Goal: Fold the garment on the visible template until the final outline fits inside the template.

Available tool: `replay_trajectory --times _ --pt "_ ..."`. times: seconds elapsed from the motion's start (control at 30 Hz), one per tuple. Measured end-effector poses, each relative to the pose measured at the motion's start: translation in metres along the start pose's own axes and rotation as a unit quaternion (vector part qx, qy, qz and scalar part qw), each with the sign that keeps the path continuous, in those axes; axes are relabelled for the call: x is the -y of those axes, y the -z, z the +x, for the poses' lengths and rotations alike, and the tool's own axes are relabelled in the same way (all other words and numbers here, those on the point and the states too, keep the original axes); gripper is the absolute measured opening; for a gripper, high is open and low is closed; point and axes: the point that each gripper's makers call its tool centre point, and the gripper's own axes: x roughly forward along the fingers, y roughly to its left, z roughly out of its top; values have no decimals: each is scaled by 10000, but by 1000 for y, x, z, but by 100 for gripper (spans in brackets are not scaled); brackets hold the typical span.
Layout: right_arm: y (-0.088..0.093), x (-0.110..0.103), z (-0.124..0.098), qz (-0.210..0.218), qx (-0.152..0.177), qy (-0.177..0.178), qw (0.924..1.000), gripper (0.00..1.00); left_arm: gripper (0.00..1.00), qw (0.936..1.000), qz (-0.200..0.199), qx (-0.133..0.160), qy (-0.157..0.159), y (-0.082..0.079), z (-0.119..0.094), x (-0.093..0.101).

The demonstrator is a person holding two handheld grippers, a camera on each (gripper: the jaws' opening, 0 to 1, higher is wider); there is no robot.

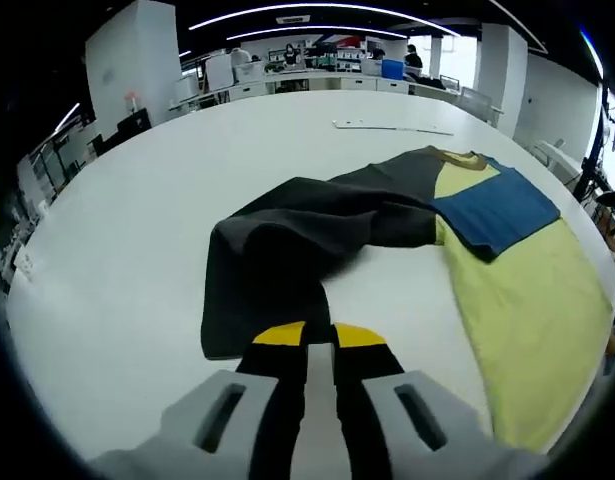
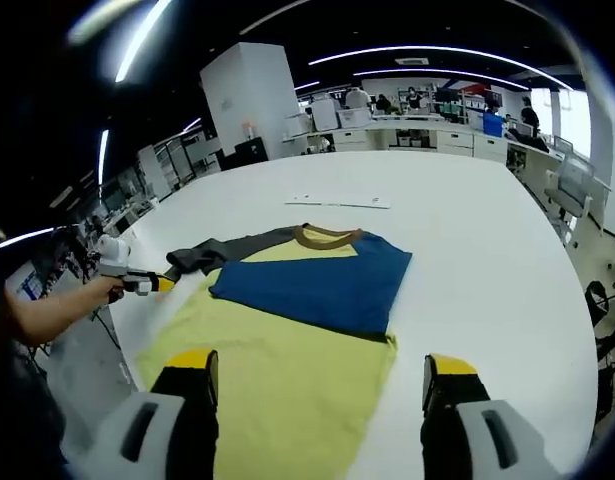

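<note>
My left fingers (image 1: pixel 320 338) are clenched at the dark sleeve (image 1: pixel 277 265) cuff; whether they pinch cloth I cannot tell. My right fingers (image 2: pixel 322 375) are released over the shirt (image 2: pixel 287 350), flat on the tabletop (image 2: pixel 487 250). Risk: the sleeve slips or drags the body askew.

Garment (image 2: pixel 307 330): T-shirt, yellow body, blue panel folded across the chest, brown collar at the far end, dark grey sleeves. Lies flat on white surface (image 2: pixel 467 230), hem near, collar far. Left dark sleeve (image 1: pixel 287 250) stretched out to the left, rumpled, its cuff end near the left hand-held gripper (image 1: pixel 320 335).
</note>
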Motion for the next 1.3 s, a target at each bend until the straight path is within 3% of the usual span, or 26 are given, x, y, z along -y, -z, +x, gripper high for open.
replay_trajectory --times 0.27,0.53,0.87,1.3 --pt "1 1 -2 -19 -10 40 10000 84 0 9998 -124 -78 -111 2 -2 -10" --pt "4 -2 -3 29 -71 37 10000 84 0 9990 21 -198 -399 13 -17 -37" --pt "5 -14 -6 -217 -231 -57 9995 85 0 9963 175 -337 -769 21 -28 -76" --pt "7 -13 -9 -197 -224 70 9995 84 0 9936 373 -485 -954 27 -34 -107"
